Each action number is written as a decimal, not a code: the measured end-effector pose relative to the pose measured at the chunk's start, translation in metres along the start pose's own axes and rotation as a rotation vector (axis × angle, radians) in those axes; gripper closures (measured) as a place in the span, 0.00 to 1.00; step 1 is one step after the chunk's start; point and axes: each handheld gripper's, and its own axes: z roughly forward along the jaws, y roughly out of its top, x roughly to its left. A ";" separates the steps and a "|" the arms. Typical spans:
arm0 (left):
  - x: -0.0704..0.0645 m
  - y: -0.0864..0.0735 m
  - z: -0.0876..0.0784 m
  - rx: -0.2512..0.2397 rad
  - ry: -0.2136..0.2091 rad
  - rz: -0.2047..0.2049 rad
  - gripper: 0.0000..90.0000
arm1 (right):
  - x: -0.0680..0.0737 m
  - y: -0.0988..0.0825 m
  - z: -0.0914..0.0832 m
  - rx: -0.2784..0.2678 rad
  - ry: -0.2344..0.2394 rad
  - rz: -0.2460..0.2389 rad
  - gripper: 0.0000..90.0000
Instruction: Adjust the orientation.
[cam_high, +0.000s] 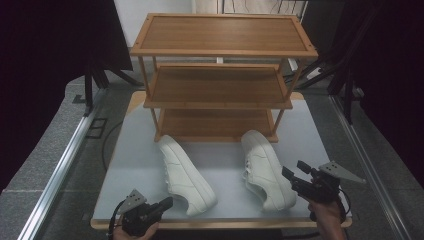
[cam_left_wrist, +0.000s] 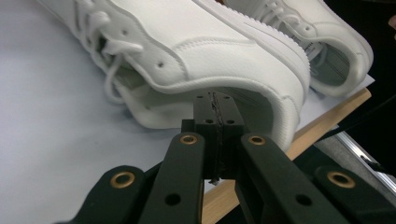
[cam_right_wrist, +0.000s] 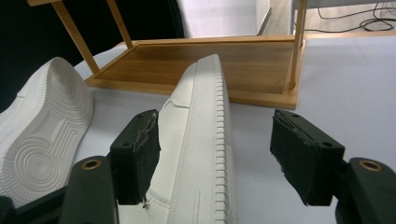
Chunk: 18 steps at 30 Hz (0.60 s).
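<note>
Leftmost, the left hand-held gripper (cam_high: 167, 202) sits at the counter's (cam_high: 135, 165) near edge, jaws clenched on nothing, tips just under the heel collar of the left white leather low-top sneaker (cam_high: 185, 175). Right of it lies the matching right white sneaker (cam_high: 265, 170), tipped on its side before the three-tier wooden shoe rack (cam_high: 220, 75), between the released jaws of the right hand-held gripper (cam_high: 295, 171). Both look light, with soft uppers and stiff soles; the padded heel collar seems the surest hold

Three-tier wooden shoe rack (cam_high: 220, 85) at the far end of grey table (cam_high: 135, 160).
</note>
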 end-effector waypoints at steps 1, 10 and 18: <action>0.000 0.000 0.001 0.005 -0.003 0.004 1.00 | -0.001 0.000 0.000 0.001 0.000 0.002 0.36; -0.003 -0.001 0.010 0.016 0.001 -0.001 1.00 | -0.002 0.001 -0.001 0.001 0.000 0.007 0.36; -0.005 0.006 0.017 0.020 -0.001 0.005 1.00 | -0.004 0.000 -0.002 -0.002 -0.005 0.012 0.36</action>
